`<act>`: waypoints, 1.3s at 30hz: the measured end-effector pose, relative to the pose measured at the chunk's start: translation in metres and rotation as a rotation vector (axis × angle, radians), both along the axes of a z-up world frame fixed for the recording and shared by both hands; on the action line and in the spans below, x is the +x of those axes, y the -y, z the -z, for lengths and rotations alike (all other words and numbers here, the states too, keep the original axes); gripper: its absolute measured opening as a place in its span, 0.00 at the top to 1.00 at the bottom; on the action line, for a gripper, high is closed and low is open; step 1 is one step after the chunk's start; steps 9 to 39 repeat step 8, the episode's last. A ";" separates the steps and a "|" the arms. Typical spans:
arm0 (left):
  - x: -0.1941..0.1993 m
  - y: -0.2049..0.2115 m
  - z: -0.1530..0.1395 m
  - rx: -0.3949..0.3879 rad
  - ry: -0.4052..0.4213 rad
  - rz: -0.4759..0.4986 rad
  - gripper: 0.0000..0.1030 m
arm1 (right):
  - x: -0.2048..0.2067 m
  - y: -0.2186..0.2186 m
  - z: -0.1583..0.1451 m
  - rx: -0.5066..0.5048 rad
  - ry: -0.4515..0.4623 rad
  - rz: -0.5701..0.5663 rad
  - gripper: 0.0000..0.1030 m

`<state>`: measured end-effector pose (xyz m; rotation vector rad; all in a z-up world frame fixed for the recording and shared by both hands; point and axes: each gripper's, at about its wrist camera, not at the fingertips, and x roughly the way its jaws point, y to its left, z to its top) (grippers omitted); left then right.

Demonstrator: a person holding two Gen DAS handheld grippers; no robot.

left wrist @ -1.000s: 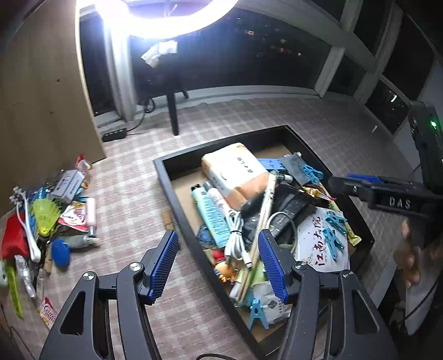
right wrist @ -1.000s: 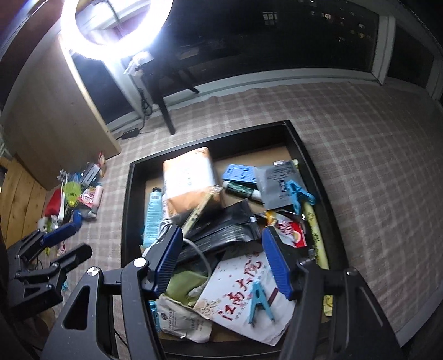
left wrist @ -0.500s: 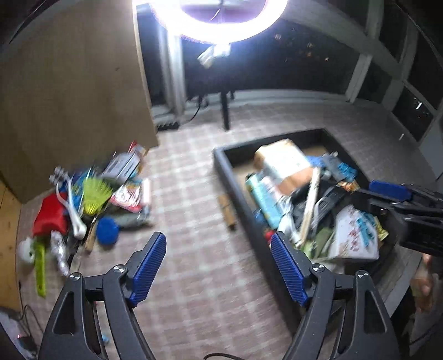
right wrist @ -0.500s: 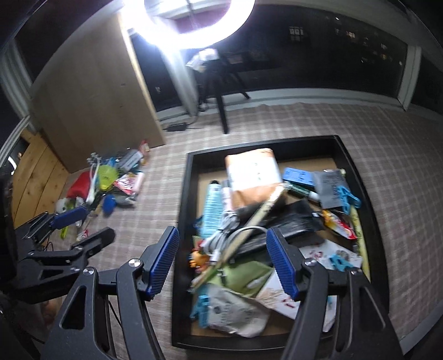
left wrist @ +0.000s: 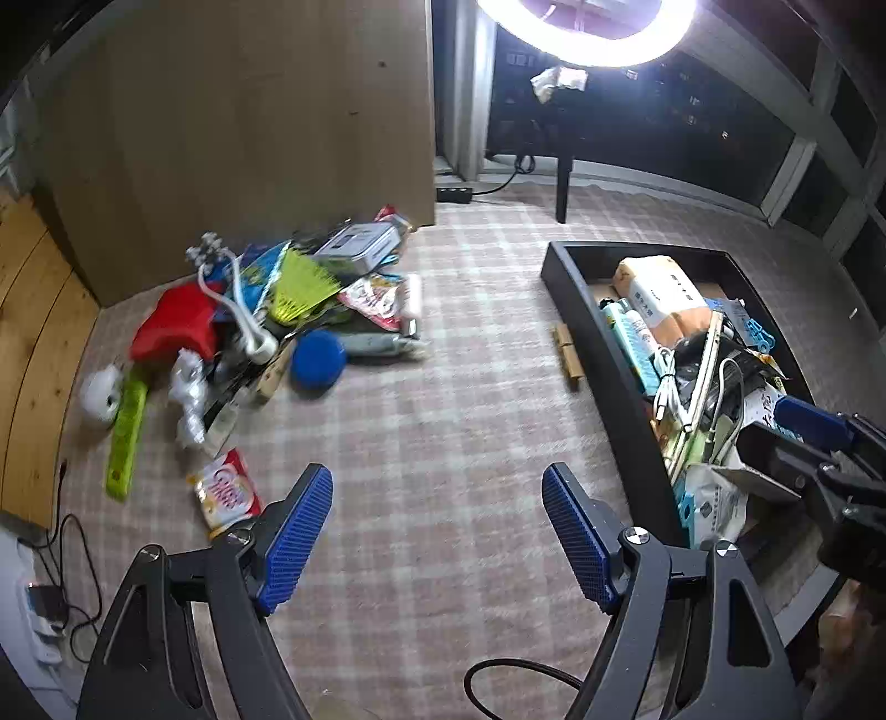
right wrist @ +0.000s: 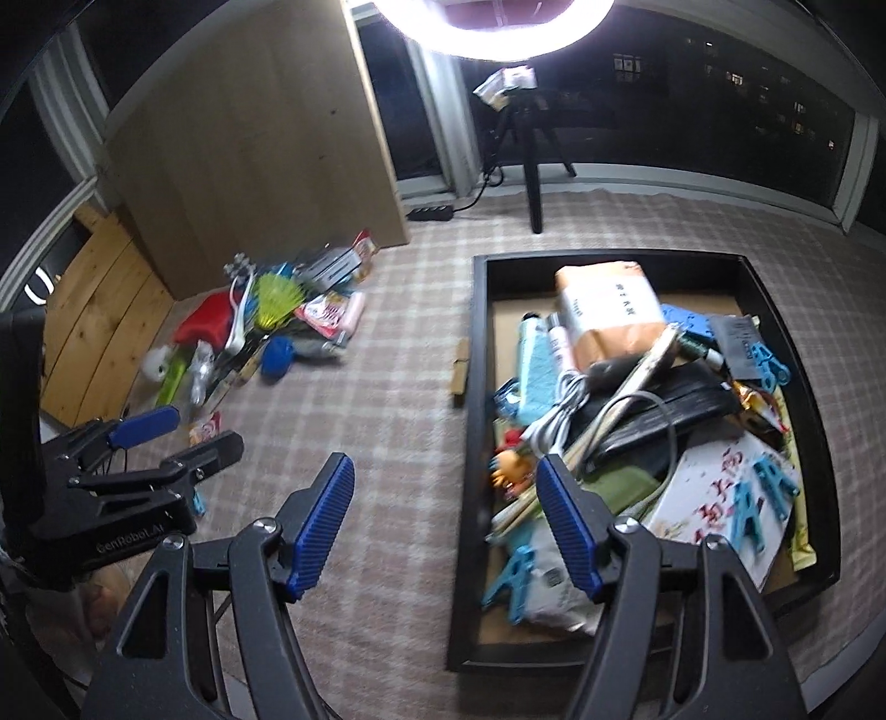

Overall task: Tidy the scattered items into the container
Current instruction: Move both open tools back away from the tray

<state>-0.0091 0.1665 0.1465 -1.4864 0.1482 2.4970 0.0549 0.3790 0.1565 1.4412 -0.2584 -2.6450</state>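
Between my two grippers lies a broad open strip of checked carpet [left wrist: 443, 443], bare except for a small wooden clip [left wrist: 567, 354] lying just beside the long left wall of the black tray [left wrist: 620, 387]. My left gripper [left wrist: 437, 531] hangs over that strip, its fingers spread wide with nothing between them; the jaws have just been opening. My right gripper [right wrist: 446, 520] is also spread wide and empty after opening, its right finger over the tray's near left edge.

The tray is a shallow, straight-walled rectangle at about 3 o'clock from my left gripper, heaped with soft packets, a white cable, blue plastic pegs and a printed white bag. The scattered pile [left wrist: 266, 327] sits at about 10 o'clock, against the foot of a plywood panel [left wrist: 249, 127]: a red plastic piece, a yellow-green shuttlecock, a round blue lid, a flat green strip, crinkled foil wrappers. One snack packet [left wrist: 224, 493] lies apart, just left of my left finger. Some pile items are blurred, possibly toiletries.

A ring light [right wrist: 493, 27] glares overhead before dark windows.
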 end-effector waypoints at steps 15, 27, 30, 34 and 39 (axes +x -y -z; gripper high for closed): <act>0.013 0.034 -0.005 0.006 -0.016 -0.026 0.25 | 0.013 0.021 -0.004 -0.002 -0.006 0.007 0.35; 0.013 0.034 -0.005 0.006 -0.016 -0.026 0.25 | 0.013 0.021 -0.004 -0.002 -0.006 0.007 0.35; 0.013 0.034 -0.005 0.006 -0.016 -0.026 0.25 | 0.013 0.021 -0.004 -0.002 -0.006 0.007 0.35; 0.013 0.034 -0.005 0.006 -0.016 -0.026 0.25 | 0.013 0.021 -0.004 -0.002 -0.006 0.007 0.35; 0.013 0.034 -0.005 0.006 -0.016 -0.026 0.25 | 0.013 0.021 -0.004 -0.002 -0.006 0.007 0.35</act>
